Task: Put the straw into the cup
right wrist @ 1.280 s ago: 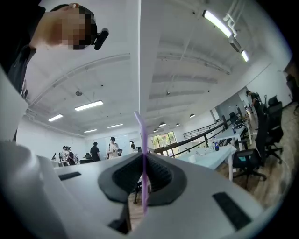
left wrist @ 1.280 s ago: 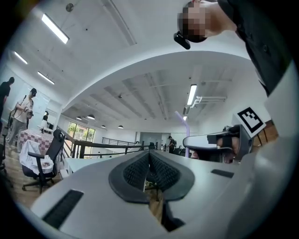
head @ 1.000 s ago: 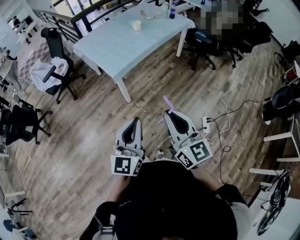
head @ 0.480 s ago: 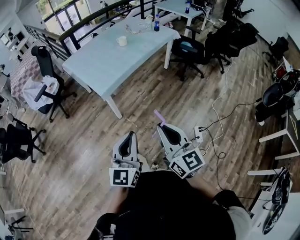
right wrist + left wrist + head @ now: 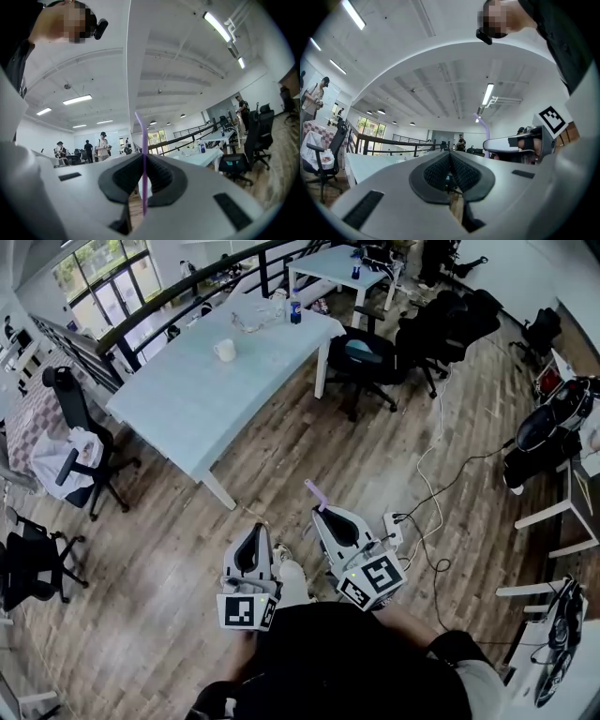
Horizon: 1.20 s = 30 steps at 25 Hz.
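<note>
Jaws of my right gripper (image 5: 328,514) clamp the purple straw (image 5: 316,492); those of my left gripper (image 5: 254,531) meet, empty. What looks like the cup (image 5: 225,351) sits on the far counter (image 5: 178,401).

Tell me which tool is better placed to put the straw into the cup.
The right tool: it is shut on the purple straw. The left tool is shut and empty. The white cup stands far ahead on the table, apart from both.
</note>
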Tool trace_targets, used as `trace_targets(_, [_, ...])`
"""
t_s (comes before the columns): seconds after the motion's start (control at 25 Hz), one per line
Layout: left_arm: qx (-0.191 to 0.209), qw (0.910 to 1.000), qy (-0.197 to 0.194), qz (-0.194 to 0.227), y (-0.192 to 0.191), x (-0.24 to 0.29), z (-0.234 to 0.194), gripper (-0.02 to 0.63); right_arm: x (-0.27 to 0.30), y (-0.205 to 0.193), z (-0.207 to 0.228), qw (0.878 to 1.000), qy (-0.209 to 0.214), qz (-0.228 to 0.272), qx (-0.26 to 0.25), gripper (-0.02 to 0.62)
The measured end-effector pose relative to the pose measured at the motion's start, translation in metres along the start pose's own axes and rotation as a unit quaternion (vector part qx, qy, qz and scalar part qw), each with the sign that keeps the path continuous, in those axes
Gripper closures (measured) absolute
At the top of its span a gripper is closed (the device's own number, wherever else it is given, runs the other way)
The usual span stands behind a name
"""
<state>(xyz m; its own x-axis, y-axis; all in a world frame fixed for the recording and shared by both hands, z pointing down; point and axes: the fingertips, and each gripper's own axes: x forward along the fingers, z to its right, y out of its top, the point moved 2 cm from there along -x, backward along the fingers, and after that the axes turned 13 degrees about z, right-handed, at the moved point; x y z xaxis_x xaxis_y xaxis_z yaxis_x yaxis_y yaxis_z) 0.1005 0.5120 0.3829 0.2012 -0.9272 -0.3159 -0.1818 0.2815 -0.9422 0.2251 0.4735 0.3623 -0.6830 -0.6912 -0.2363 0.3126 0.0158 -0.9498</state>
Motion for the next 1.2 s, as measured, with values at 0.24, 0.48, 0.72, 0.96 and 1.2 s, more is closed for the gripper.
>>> trace_targets(0.24, [-0.013, 0.9999, -0.008, -0.003, -0.018, 0.067, -0.034, 0.592, 0.059, -0.009, 0.035, 1.000, -0.007, -0.015, -0.004, 0.566])
trace_targets(0.48, [-0.015, 0.9994, -0.031, 0.000, -0.026, 0.130, -0.076, 0.592, 0.123, -0.018, 0.062, 1.000, -0.022, -0.016, -0.009, 0.566])
trace_targets(0.72, [-0.019, 0.9988, -0.045, 0.006, -0.035, 0.179, -0.116, 0.592, 0.184, -0.025, 0.082, 0.999, -0.024, -0.014, -0.017, 0.566])
trace_targets(0.96, [-0.028, 0.9985, -0.046, 0.009, -0.041, 0.203, -0.135, 0.592, 0.217, -0.031, 0.088, 1.000, -0.021, -0.013, -0.015, 0.566])
trace_targets(1.2, [-0.034, 0.9987, -0.036, 0.011, -0.045, 0.212, -0.149, 0.592, 0.242, -0.037, 0.087, 1.000, -0.007, -0.023, -0.018, 0.566])
